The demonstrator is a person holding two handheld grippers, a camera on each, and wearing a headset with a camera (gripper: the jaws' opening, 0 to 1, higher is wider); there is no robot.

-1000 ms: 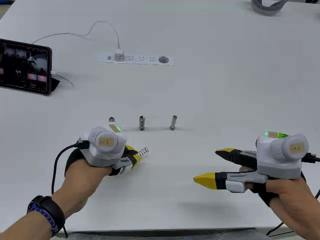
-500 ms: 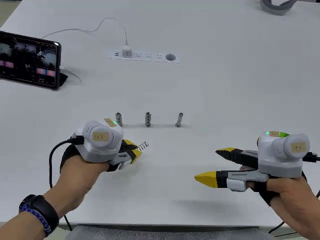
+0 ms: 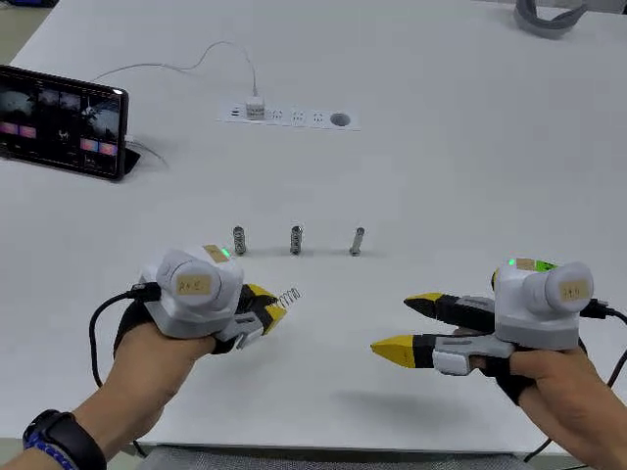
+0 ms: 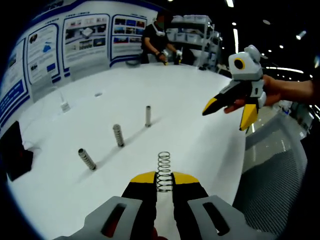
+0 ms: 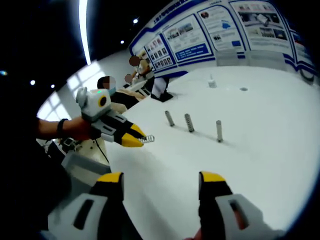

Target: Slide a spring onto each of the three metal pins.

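Observation:
Three metal pins stand in a row on the white table. The left pin [image 3: 239, 240] [image 4: 87, 159] and the middle pin [image 3: 296, 239] [image 4: 118, 135] each carry a spring. The right pin [image 3: 358, 241] [image 4: 148, 116] [image 5: 218, 131] is bare. My left gripper [image 3: 269, 305] [image 4: 163, 179] is shut on a small coil spring [image 3: 287, 295] [image 4: 163, 170] [image 5: 148, 139], held low over the table in front of the pins. My right gripper [image 3: 409, 326] [image 5: 161, 181] hovers open at the front right with nothing between its yellow-tipped jaws.
A white power strip [image 3: 289, 117] with a plugged charger lies at the back. A tablet [image 3: 61, 121] stands at the back left. A grey object [image 3: 549, 14] sits at the far right corner. People stand beyond the table's far end in the left gripper view.
The head camera has shifted, so the whole scene sits a little lower and to the right. The left gripper still holds the spring; the right gripper has edged slightly left.

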